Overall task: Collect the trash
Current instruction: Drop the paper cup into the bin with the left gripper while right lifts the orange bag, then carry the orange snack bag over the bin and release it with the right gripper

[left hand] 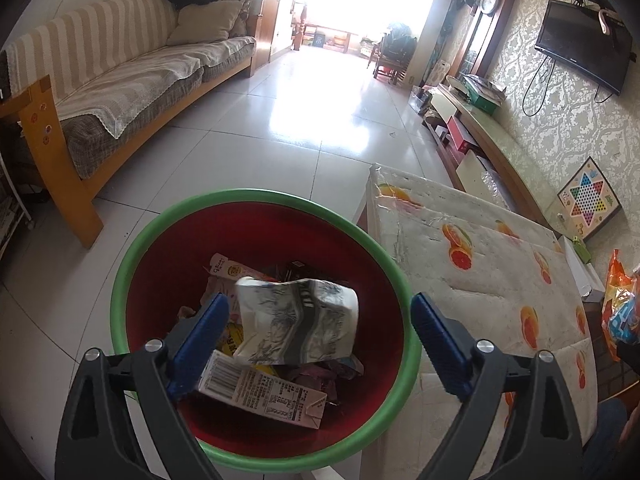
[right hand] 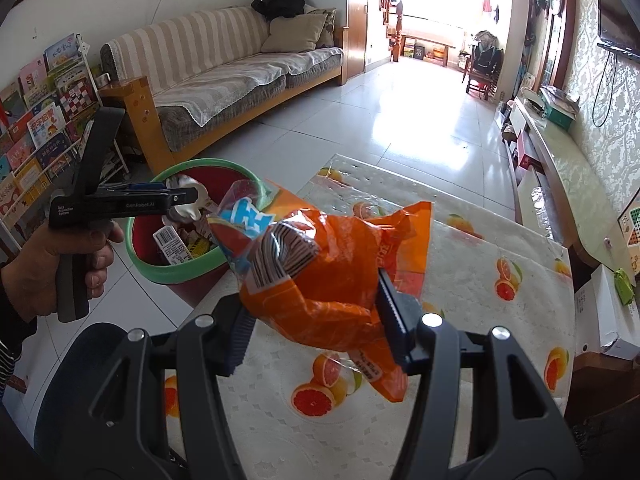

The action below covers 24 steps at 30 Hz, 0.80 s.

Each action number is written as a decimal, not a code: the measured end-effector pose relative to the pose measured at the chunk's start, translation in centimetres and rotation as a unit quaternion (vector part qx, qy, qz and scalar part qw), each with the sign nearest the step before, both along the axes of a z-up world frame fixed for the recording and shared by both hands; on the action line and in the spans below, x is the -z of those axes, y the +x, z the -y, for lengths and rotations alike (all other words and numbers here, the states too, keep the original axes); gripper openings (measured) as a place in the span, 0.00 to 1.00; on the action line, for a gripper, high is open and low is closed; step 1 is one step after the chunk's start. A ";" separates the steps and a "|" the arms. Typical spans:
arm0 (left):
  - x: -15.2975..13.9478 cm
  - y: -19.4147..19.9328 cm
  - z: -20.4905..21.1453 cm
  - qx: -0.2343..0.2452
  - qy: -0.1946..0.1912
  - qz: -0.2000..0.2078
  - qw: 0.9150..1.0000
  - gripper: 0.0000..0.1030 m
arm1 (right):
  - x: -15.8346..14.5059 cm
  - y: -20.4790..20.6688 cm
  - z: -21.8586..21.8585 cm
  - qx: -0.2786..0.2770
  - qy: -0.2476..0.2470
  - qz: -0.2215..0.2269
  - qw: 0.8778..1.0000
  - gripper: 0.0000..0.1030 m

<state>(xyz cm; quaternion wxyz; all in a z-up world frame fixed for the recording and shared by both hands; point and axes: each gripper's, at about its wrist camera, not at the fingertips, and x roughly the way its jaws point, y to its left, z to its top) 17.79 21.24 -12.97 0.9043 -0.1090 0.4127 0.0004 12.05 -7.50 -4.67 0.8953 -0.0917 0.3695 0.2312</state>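
Several wrappers are already lodged in the bin (left hand: 260, 196) under the spread-jawed left gripper (left hand: 320, 336), while an orange bag (right hand: 332, 276) is clamped by the right gripper (right hand: 316, 332) above the table (right hand: 460, 380).

**Colours and patterns**

Bin (left hand: 120, 292): green rim, red inside. Crumpled wrapper (left hand: 296, 320) in it: white with grey-black print. Snack bag (right hand: 332, 276): orange, with a blue-and-white logo and black-white stripes. Bench (right hand: 460, 320) cover: cream with orange-slice print. Sofa (left hand: 120, 80): beige-and-white stripes, wood frame. Gripper pads (left hand: 204, 328): blue on black arms.
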 end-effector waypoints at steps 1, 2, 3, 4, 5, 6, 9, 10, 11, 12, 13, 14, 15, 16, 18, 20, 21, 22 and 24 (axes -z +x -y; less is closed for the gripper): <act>-0.1 -0.1 -0.1 0.000 -0.002 0.000 1.000 0.87 | 0.0 0.1 -0.2 -0.001 0.000 0.000 1.000 0.53; -0.3 -0.2 -0.2 -0.001 -0.004 0.001 1.000 0.87 | 0.0 0.2 -0.4 -0.002 0.001 0.000 1.000 0.53; -0.4 -0.4 -0.3 -0.003 -0.003 0.004 1.000 0.87 | 0.0 0.3 -0.6 -0.004 0.001 0.000 1.000 0.53; -0.7 -0.7 -0.5 -0.006 -0.001 0.008 1.000 0.88 | 0.0 0.4 -0.9 -0.006 0.002 -0.001 1.000 0.53; -1.0 -1.2 -0.7 -0.010 0.003 0.013 1.000 0.89 | 0.0 0.5 -1.3 -0.009 0.003 -0.001 1.000 0.53; -1.4 -1.6 -1.0 -0.017 0.006 0.019 1.000 0.89 | -0.1 0.7 -1.6 -0.012 0.005 -0.001 1.000 0.53; -2.2 -3.0 -2.0 -0.036 0.015 0.030 0.999 0.89 | -0.2 1.3 -3.1 -0.027 0.009 -0.001 1.000 0.53; -2.5 -3.6 -2.3 -0.042 0.018 0.033 0.998 0.89 | -0.2 1.5 -3.8 -0.033 0.010 -0.002 0.999 0.53; -2.7 -4.1 -2.8 -0.048 0.020 0.035 0.998 0.89 | -0.1 1.8 -4.5 -0.038 0.012 -0.004 0.999 0.53; -3.0 -4.6 -3.2 -0.054 0.021 0.038 0.998 0.89 | 0.0 2.1 -5.3 -0.044 0.013 -0.005 0.999 0.53; -3.2 -5.2 -3.6 -0.060 0.025 0.041 0.997 0.90 | 0.1 2.4 -6.1 -0.050 0.015 -0.007 0.999 0.53; -3.4 -5.8 -4.0 -0.066 0.028 0.044 0.996 0.91 | 0.1 2.7 -7.0 -0.057 0.017 -0.008 0.998 0.53; -3.7 -6.3 -4.4 -0.071 0.031 0.046 0.996 0.91 | 0.2 2.9 -8.0 -0.065 0.018 -0.007 0.998 0.53; -3.9 -6.8 -4.8 -0.077 0.031 0.048 0.995 0.92 | 0.1 3.2 -9.0 -0.072 0.020 -0.006 0.997 0.53; -4.2 -7.9 -5.6 -0.088 0.031 0.052 0.994 0.92 | 0.2 3.8 -11.1 -0.085 0.021 -0.005 0.996 0.53; -4.5 -8.9 -6.2 -0.098 0.034 0.055 0.993 0.92 | 0.3 4.3 -13.1 -0.097 0.022 -0.007 0.995 0.53; -4.6 -9.4 -6.5 -0.101 0.035 0.056 0.993 0.92 | 0.4 4.6 -14.1 -0.103 0.022 -0.009 0.994 0.53; -4.7 -9.9 -6.7 -0.105 0.038 0.057 0.992 0.92 | 0.6 4.9 -15.1 -0.108 0.020 -0.011 0.994 0.53; -4.7 -10.8 -7.3 -0.112 0.040 0.057 0.991 0.92 | 1.1 5.3 -17.0 -0.119 0.017 -0.014 0.993 0.53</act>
